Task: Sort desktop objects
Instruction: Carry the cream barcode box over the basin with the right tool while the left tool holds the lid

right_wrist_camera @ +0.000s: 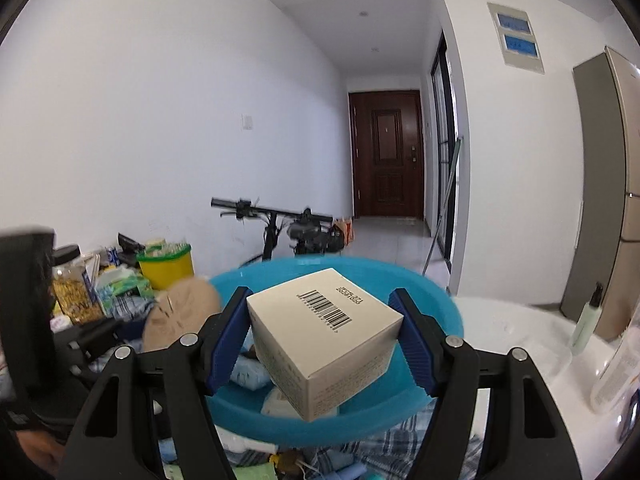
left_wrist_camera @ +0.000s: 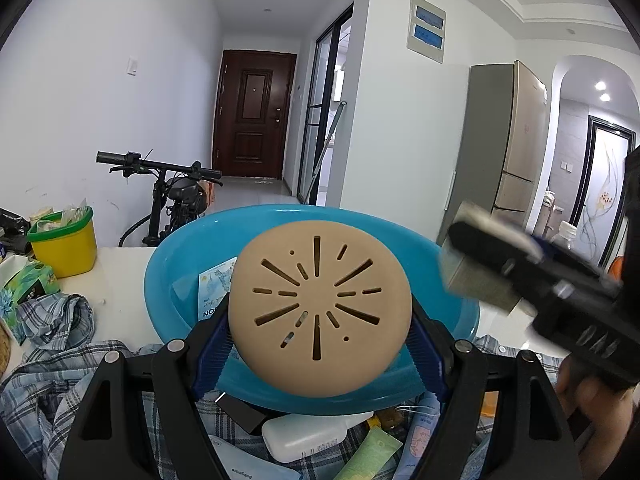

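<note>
My left gripper (left_wrist_camera: 320, 340) is shut on a round tan disc with slots (left_wrist_camera: 320, 312) and holds it over the near rim of a blue plastic basin (left_wrist_camera: 180, 264). My right gripper (right_wrist_camera: 326, 344) is shut on a beige box with a barcode (right_wrist_camera: 324, 336), held tilted above the same basin (right_wrist_camera: 440, 304). The tan disc (right_wrist_camera: 180, 316) also shows at the left of the right wrist view. The right gripper with its box (left_wrist_camera: 472, 276) shows blurred at the right of the left wrist view. Packets lie inside the basin (left_wrist_camera: 216, 284).
A plaid shirt (left_wrist_camera: 52, 364) lies on the white table under several bottles and tubes (left_wrist_camera: 304, 436). A yellow bin (left_wrist_camera: 64, 244), tissue packs (left_wrist_camera: 28, 288) and a jar (right_wrist_camera: 76, 292) stand at the left. A green bottle (right_wrist_camera: 586, 320) stands at the right. A bicycle (left_wrist_camera: 172, 196) is behind the table.
</note>
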Demonstrator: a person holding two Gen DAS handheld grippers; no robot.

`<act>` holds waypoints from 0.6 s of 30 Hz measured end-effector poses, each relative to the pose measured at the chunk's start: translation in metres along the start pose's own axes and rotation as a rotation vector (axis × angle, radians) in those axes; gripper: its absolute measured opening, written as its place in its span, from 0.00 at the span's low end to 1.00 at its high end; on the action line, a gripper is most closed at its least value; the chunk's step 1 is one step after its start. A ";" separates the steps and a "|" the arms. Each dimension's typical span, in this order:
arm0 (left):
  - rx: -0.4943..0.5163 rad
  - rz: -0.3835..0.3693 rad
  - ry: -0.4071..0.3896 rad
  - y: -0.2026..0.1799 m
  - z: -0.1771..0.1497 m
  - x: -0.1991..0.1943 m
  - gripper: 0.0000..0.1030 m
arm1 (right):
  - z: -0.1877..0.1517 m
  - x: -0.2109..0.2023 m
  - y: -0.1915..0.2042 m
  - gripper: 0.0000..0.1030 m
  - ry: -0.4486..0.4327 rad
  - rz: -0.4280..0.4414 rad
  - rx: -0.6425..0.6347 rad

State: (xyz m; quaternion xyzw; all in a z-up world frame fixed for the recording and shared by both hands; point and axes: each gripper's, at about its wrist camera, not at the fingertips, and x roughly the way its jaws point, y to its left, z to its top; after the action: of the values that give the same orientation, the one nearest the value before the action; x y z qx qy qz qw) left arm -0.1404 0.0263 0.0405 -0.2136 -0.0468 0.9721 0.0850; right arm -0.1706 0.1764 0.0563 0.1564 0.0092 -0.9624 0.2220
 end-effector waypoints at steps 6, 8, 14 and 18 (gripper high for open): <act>0.004 0.004 0.003 0.000 -0.001 0.002 0.78 | -0.001 -0.005 -0.005 0.67 -0.025 -0.013 0.006; 0.004 0.004 0.005 0.000 -0.001 0.003 0.78 | -0.001 -0.006 -0.007 0.67 -0.027 -0.018 0.006; 0.004 0.005 0.008 0.001 -0.002 0.003 0.78 | -0.003 -0.004 -0.009 0.67 -0.015 -0.022 0.006; 0.004 0.005 0.007 0.001 -0.002 0.003 0.78 | -0.004 -0.004 -0.009 0.67 -0.014 -0.023 0.001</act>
State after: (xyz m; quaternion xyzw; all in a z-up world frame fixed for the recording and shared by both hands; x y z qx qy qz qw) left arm -0.1425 0.0256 0.0375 -0.2167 -0.0440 0.9717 0.0833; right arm -0.1699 0.1862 0.0536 0.1495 0.0088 -0.9660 0.2106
